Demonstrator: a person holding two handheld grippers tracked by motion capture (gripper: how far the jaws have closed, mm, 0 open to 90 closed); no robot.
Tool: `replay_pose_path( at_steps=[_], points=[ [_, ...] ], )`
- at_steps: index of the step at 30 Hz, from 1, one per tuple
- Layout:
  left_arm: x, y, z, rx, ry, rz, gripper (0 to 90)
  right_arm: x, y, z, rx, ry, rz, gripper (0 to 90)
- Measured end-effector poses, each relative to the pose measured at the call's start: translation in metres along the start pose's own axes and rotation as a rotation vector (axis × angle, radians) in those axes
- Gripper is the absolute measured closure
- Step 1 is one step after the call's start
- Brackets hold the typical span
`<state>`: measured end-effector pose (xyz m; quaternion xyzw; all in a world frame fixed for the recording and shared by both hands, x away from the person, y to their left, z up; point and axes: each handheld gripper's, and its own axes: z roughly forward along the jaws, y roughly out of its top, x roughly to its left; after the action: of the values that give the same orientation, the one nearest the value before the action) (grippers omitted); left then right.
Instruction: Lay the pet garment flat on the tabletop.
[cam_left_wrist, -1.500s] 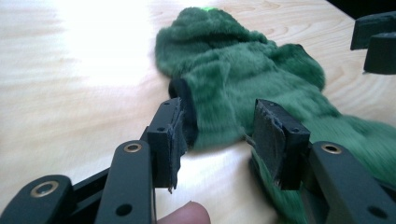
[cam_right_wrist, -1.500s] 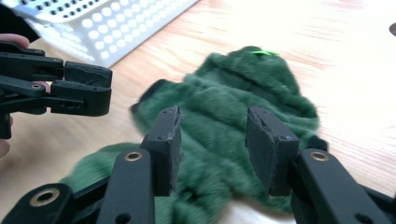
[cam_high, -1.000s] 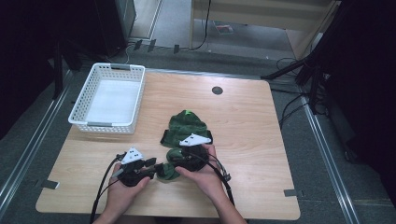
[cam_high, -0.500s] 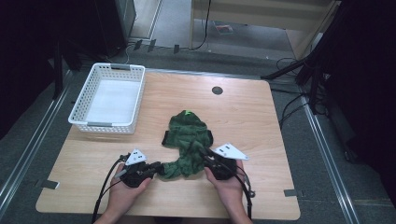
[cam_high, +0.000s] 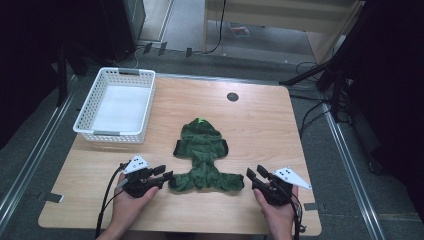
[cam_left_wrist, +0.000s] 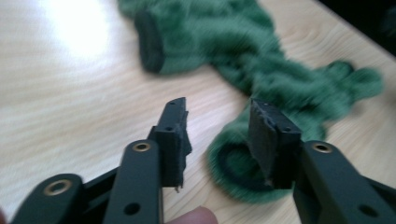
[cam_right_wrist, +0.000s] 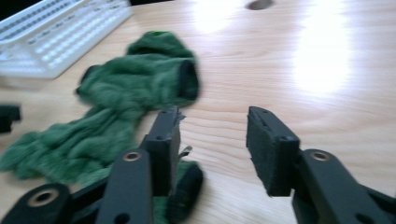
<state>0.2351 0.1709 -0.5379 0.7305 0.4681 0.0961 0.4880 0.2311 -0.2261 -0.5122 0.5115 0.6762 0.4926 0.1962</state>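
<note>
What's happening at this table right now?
A person holds a gripper in each hand at the near edge of a wooden table. A small green garment lies spread between them. The left gripper and right gripper sit at its two lower ends, both open, gripping nothing. A white basket stands at far left.

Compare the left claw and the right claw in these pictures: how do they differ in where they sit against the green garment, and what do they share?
The left claw reaches the garment's near-left end, a cuff lying by its jaws; the right claw sits just off the near-right end, mostly over bare table. The left claw's grey plate points toward the white basket; the right claw's points to the table's right edge. Shared: both are open, gripping nothing.
</note>
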Motion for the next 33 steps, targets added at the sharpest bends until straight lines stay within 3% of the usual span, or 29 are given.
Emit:
replay_pose_path(
  at_steps=[3, 5, 7, 10, 14, 17, 19, 21, 23, 25, 28, 30, 31, 33],
  points=[
    [-0.008, 0.0, 0.004, 0.014, -0.024, 0.02, 52.3, 0.012, -0.003, 0.011, 0.044, 0.046, -0.057, 47.4],
    [-0.013, -0.002, 0.009, 0.043, -0.037, 0.042, 48.1, 0.02, -0.007, 0.02, 0.104, 0.09, -0.075, 43.5],
    [-0.018, -0.004, 0.013, 0.066, -0.022, 0.07, 46.1, 0.027, -0.011, 0.028, 0.173, 0.134, -0.098, 41.9],
    [-0.024, -0.006, 0.017, 0.107, 0.013, 0.11, 49.1, 0.035, -0.02, 0.035, 0.242, 0.125, -0.135, 50.7],
    [-0.028, -0.009, 0.02, 0.149, 0.083, 0.164, 67.0, 0.037, -0.026, 0.041, 0.299, 0.132, -0.133, 67.3],
    [-0.026, -0.009, 0.018, 0.166, 0.124, 0.173, 89.7, 0.039, -0.027, 0.042, 0.309, 0.139, -0.132, 79.3],
    [-0.023, -0.008, 0.016, 0.166, 0.123, 0.167, 90.0, 0.045, -0.027, 0.039, 0.311, 0.142, -0.173, 83.7],
    [-0.019, -0.008, 0.013, 0.165, 0.14, 0.159, 90.0, 0.052, -0.027, 0.036, 0.319, 0.18, -0.184, 85.4],
    [-0.014, -0.008, 0.01, 0.166, 0.148, 0.138, 90.0, 0.058, -0.028, 0.035, 0.325, 0.205, -0.196, 84.7],
    [-0.008, -0.006, 0.006, 0.155, 0.143, 0.111, 90.0, 0.06, -0.028, 0.035, 0.325, 0.197, -0.21, 79.4],
    [-0.004, 0.0, -0.006, 0.068, 0.092, 0.048, 74.9, 0.055, -0.022, 0.029, 0.278, 0.182, -0.165, 69.6],
    [-0.006, 0.004, -0.009, 0.025, 0.053, 0.031, 64.8, 0.052, -0.018, 0.024, 0.233, 0.17, -0.129, 64.1],
    [-0.009, 0.005, -0.007, 0.019, 0.044, 0.032, 59.2, 0.051, -0.017, 0.024, 0.223, 0.163, -0.129, 61.5],
    [-0.013, 0.004, 0.002, 0.054, 0.025, 0.052, 53.5, 0.051, -0.019, 0.028, 0.248, 0.148, -0.137, 56.6]
  ],
)
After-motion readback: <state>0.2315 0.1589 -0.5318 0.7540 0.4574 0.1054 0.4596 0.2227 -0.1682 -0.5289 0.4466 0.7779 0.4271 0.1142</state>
